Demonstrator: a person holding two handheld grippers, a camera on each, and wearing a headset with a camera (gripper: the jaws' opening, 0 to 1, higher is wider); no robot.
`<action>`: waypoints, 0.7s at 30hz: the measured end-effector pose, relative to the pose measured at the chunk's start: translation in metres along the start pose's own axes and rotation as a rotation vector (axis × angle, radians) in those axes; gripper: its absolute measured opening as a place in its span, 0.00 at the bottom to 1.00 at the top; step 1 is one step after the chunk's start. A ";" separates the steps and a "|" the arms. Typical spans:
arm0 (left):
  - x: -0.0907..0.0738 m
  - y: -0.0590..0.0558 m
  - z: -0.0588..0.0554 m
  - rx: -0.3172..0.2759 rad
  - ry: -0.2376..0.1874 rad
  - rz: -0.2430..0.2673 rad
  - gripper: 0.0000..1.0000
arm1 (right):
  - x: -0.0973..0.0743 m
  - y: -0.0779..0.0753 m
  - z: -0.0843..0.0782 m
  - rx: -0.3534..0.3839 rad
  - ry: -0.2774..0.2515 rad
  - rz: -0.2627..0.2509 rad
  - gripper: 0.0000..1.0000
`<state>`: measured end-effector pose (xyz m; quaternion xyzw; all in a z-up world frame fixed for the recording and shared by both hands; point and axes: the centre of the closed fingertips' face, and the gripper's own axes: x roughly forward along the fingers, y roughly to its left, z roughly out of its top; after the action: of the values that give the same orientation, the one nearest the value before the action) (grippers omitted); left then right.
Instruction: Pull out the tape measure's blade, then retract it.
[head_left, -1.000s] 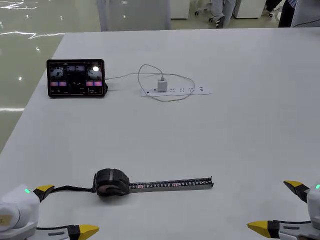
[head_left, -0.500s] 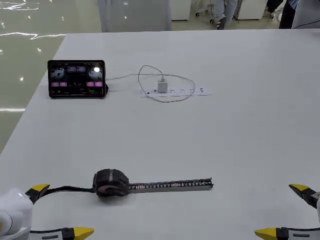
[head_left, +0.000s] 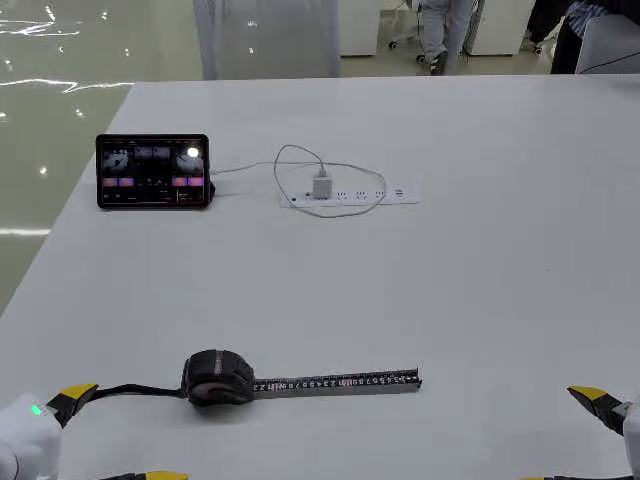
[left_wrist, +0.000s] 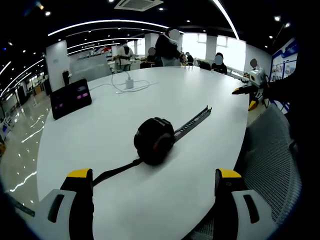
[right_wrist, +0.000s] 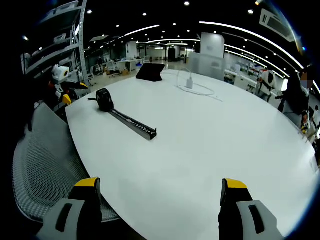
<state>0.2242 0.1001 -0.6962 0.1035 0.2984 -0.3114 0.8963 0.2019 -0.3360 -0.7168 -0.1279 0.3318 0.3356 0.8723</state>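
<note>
Both tools have drawn back a little toward the near edge of the smooth white bench (head_left: 450, 260), while the tape measure (head_left: 215, 377) lies where it was, its blade (head_left: 340, 381) out.

The left tool (left_wrist: 154, 176) and the right tool (right_wrist: 160, 183) are both released, their yellow-tipped jaws spread wide with nothing between them. The tape measure's round black case sits near the front edge, ahead of the left tool. Its flat, marked blade runs straight to the right, and a thin black strap (head_left: 135, 389) trails left. The head view shows a dark tablet (head_left: 153, 171) with a lit screen at far left, and beside it a white power strip (head_left: 350, 195) with a charger (head_left: 322, 186) and a looped cable (head_left: 290, 152). The right gripper view adds a grey mesh chair seat (right_wrist: 45, 165) below the bench edge.
</note>
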 end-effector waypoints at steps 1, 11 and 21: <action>0.000 0.000 -0.001 -0.003 0.003 0.001 0.99 | 0.000 -0.001 0.000 0.003 -0.002 -0.004 0.99; 0.000 0.004 0.000 -0.015 -0.013 0.000 0.99 | -0.003 0.002 -0.007 0.013 -0.001 -0.009 0.99; 0.000 0.000 0.004 -0.012 -0.007 -0.004 0.99 | -0.006 0.002 -0.003 -0.001 0.001 -0.008 0.99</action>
<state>0.2257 0.0986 -0.6926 0.0963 0.2974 -0.3119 0.8972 0.1961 -0.3392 -0.7146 -0.1297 0.3318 0.3322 0.8734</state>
